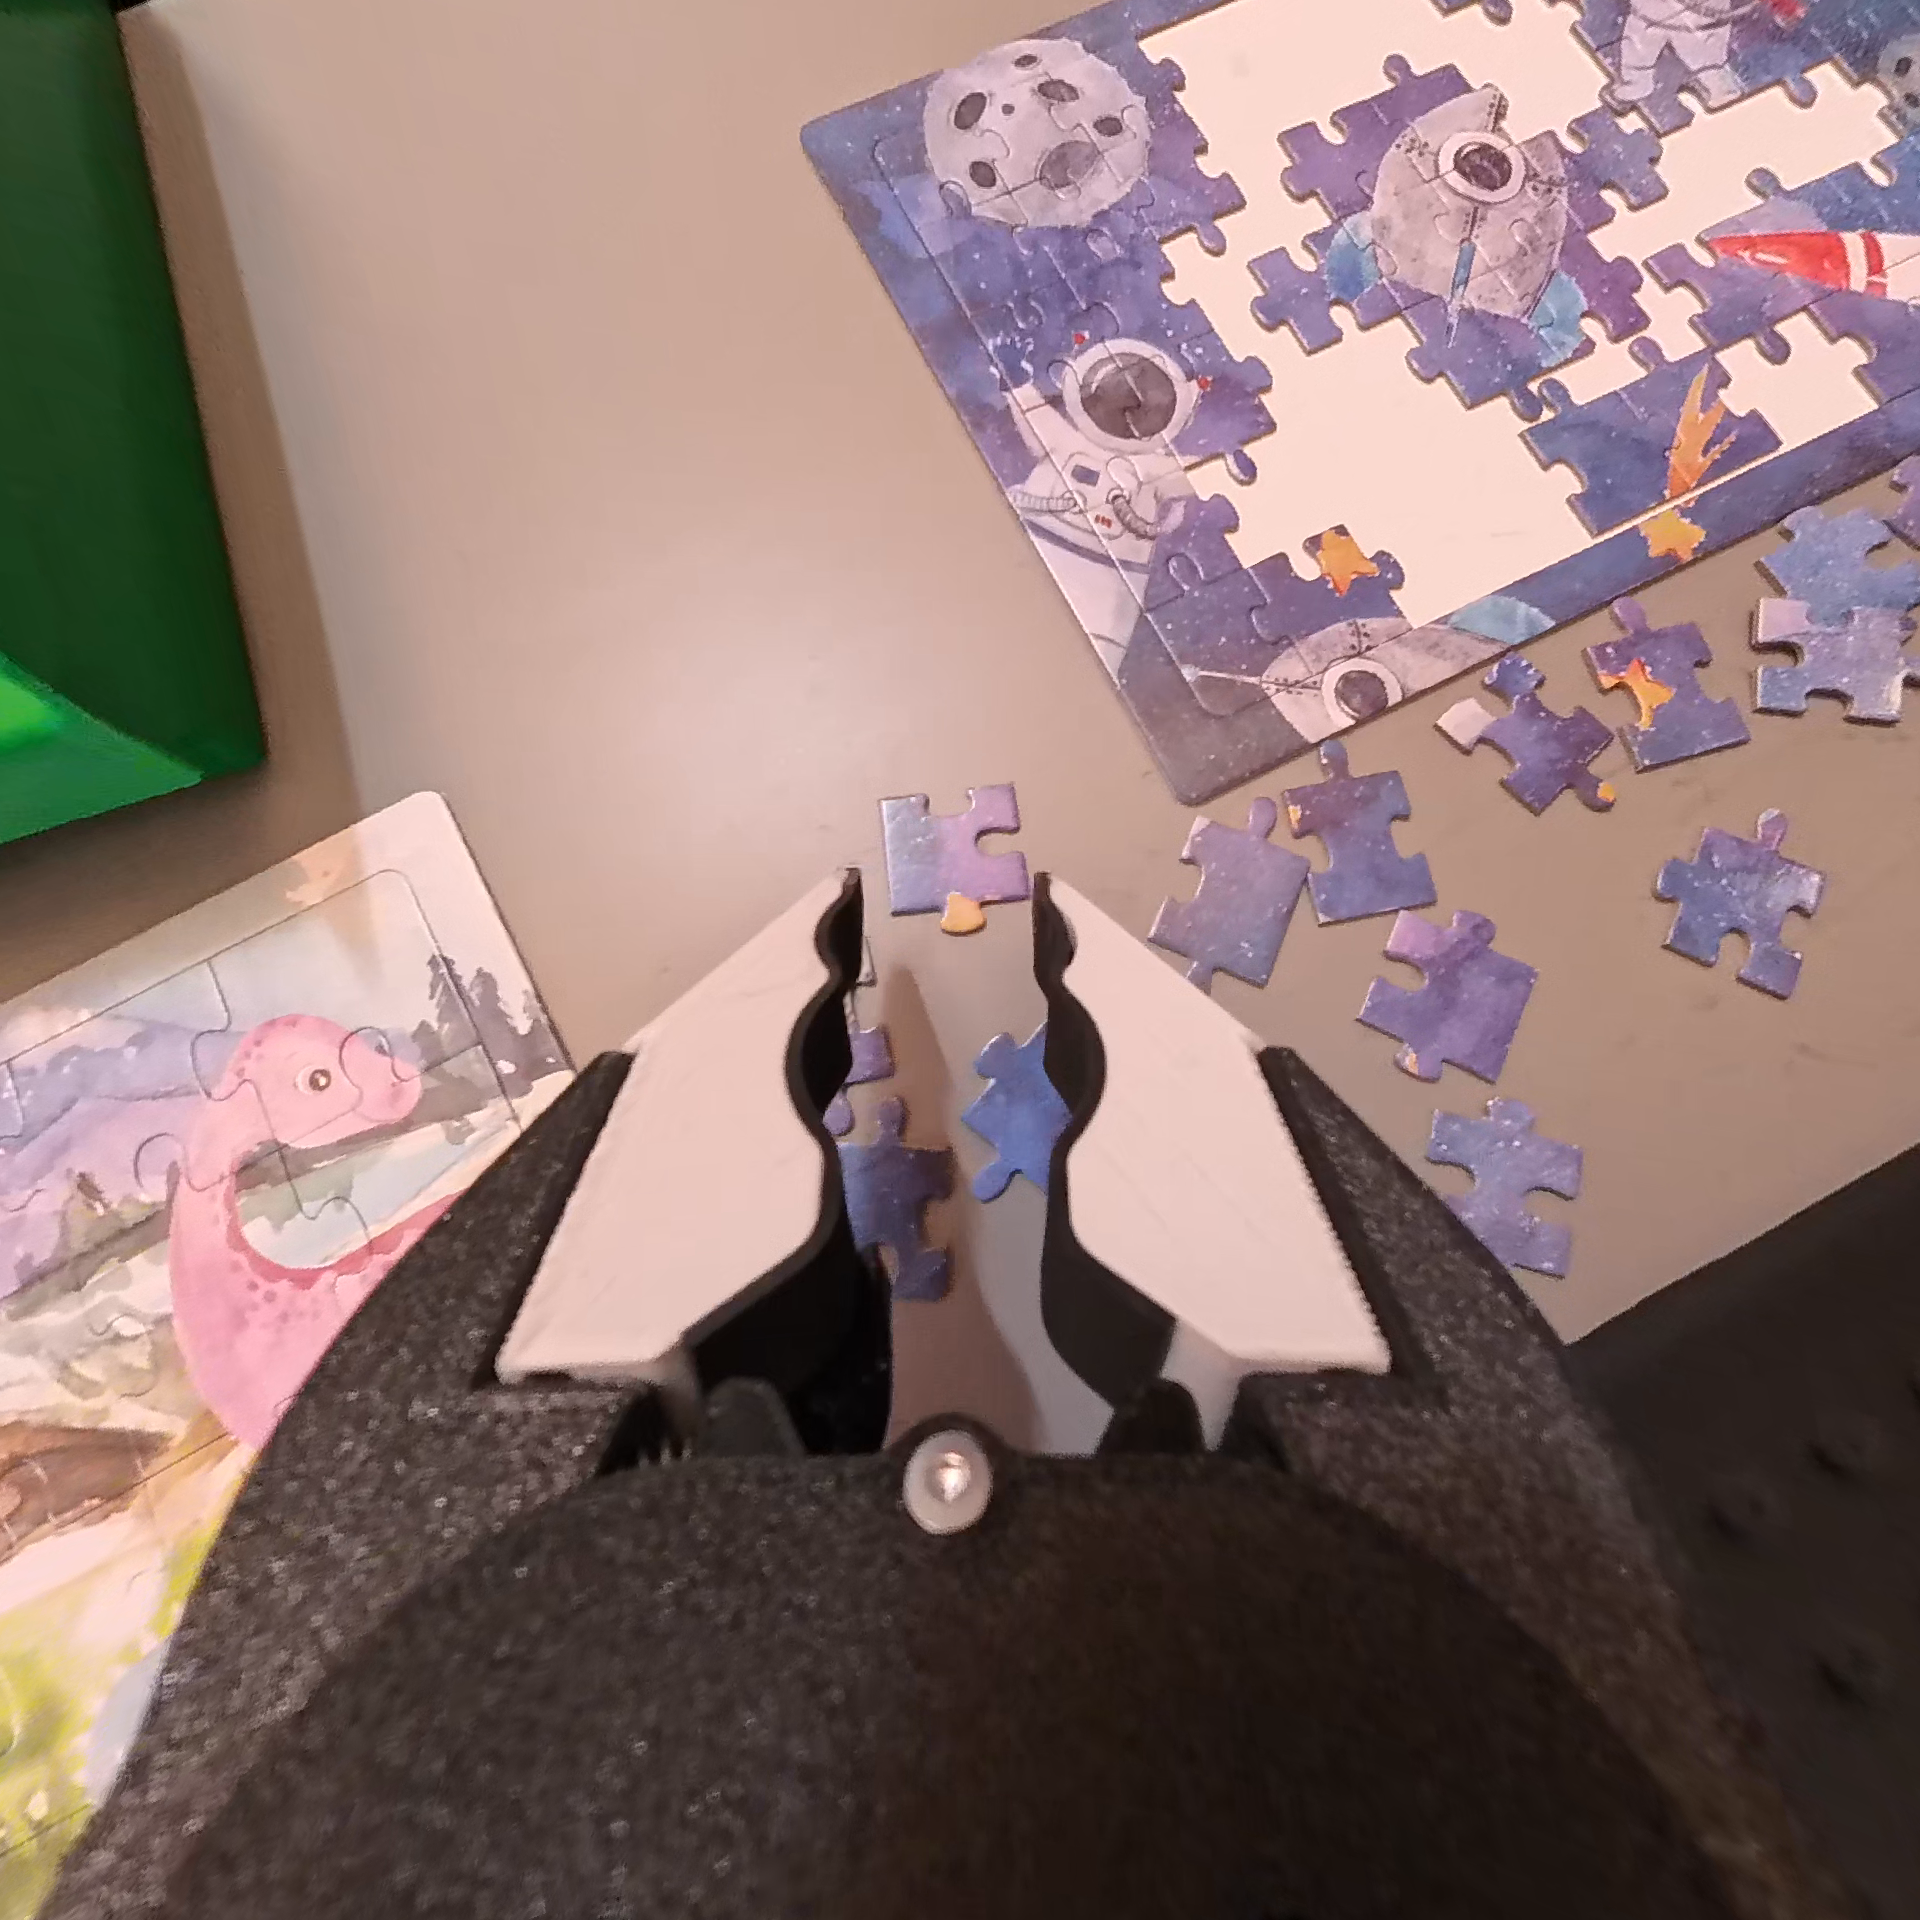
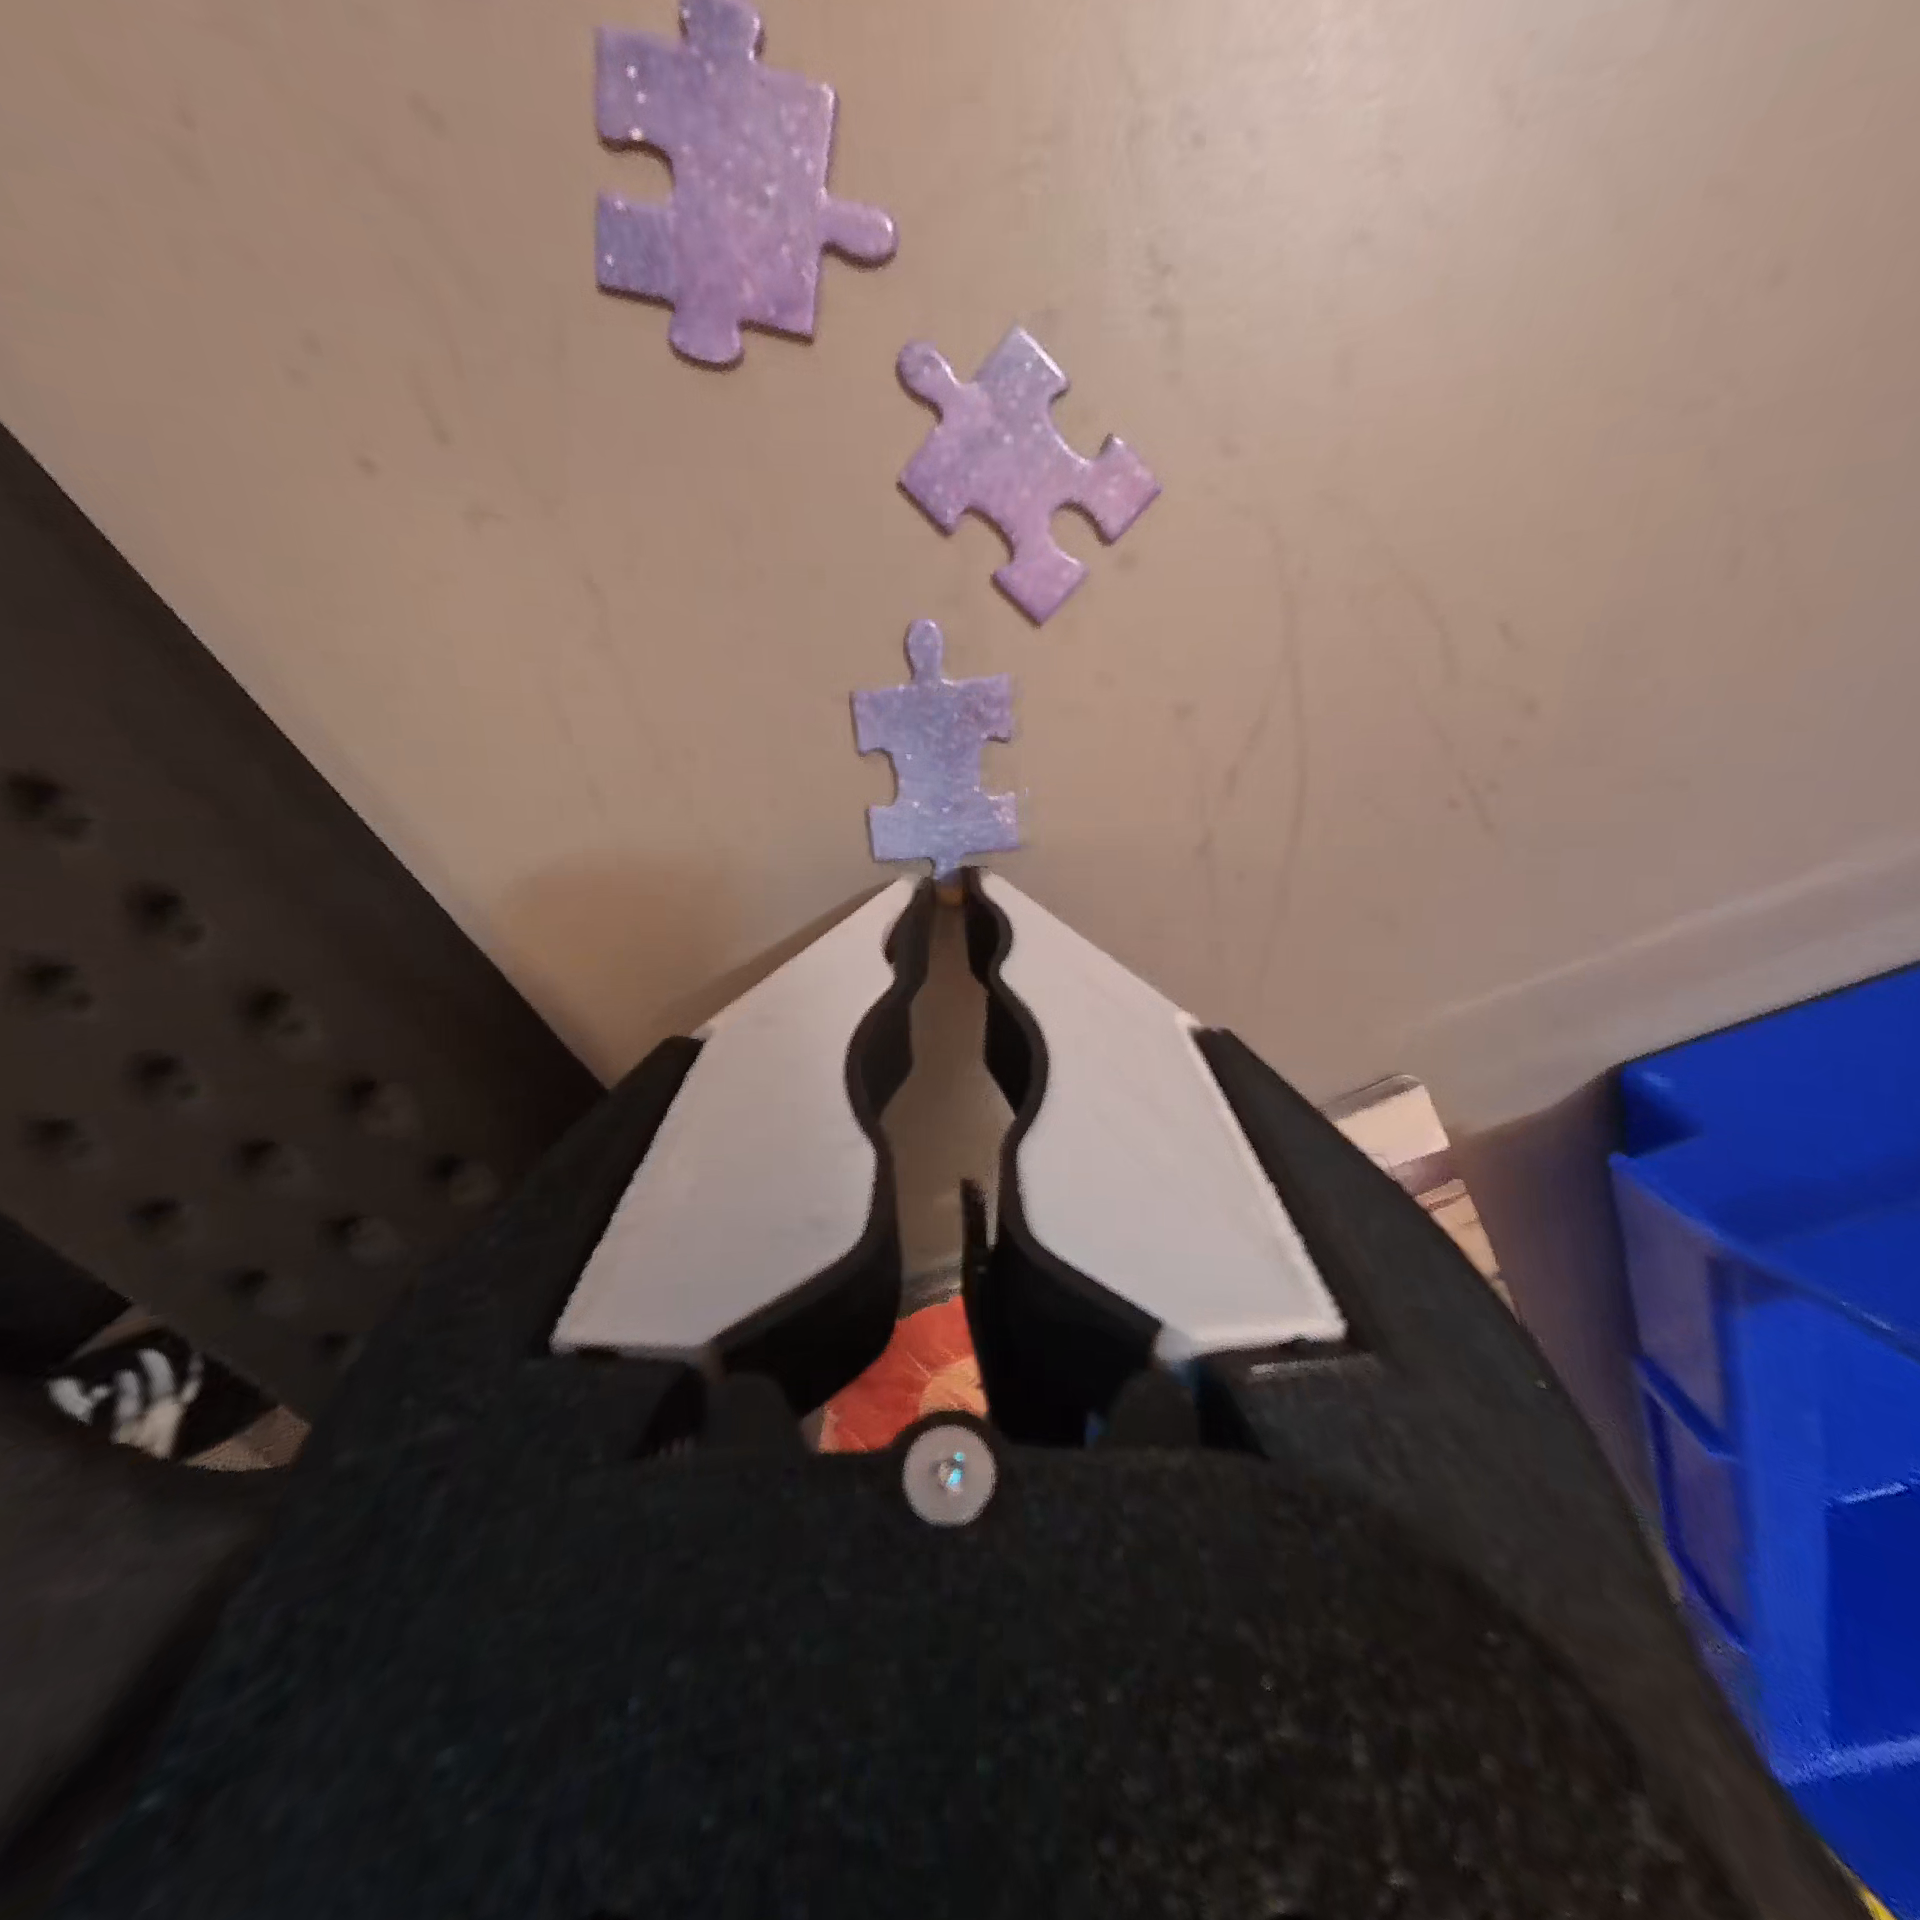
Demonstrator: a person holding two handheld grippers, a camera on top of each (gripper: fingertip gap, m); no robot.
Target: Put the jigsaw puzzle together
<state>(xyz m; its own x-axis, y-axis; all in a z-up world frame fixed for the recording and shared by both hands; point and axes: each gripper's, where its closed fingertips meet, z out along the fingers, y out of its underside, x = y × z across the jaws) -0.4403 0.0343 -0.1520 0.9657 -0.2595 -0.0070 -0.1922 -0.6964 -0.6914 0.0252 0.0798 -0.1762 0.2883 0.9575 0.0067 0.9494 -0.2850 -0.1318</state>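
Hovering over loose pieces, left view: left gripper [image 1: 948, 894] spread, empty, tips just short of a blue piece [image 1: 954, 855] with an orange tab. Likely lined up for the next pick. More pieces under and between the fingers [image 1: 1049, 935], e.g. one [image 1: 1013, 1117] near the right finger. Scattered pile [image 1: 1455, 987] to the right, kept close to the board for short carries. Space puzzle [image 1: 1351, 364] upper right on the table [image 1: 571, 468], partly filled, white gaps in the middle, so well short of done. Dinosaur puzzle [image 1: 208, 1143] lower left, looks finished, set aside. Green box [image 1: 94, 468] at left edge.

Right view: right gripper [image 2: 940, 883] pinched on a purple piece [image 2: 935, 769] by its bottom tab only, piece sticking out ahead of the tips. Edge grip probably keeps the body free for seating; thin hold, could twist or slip. Whether lifted or still on the table, cannot tell. Two more purple pieces [image 2: 1023, 473] [image 2: 717, 197] lying beyond, apart. Blue bin [image 2: 1766, 1403] at right, perforated dark panel [image 2: 208, 1039] at left. Board not in this view.
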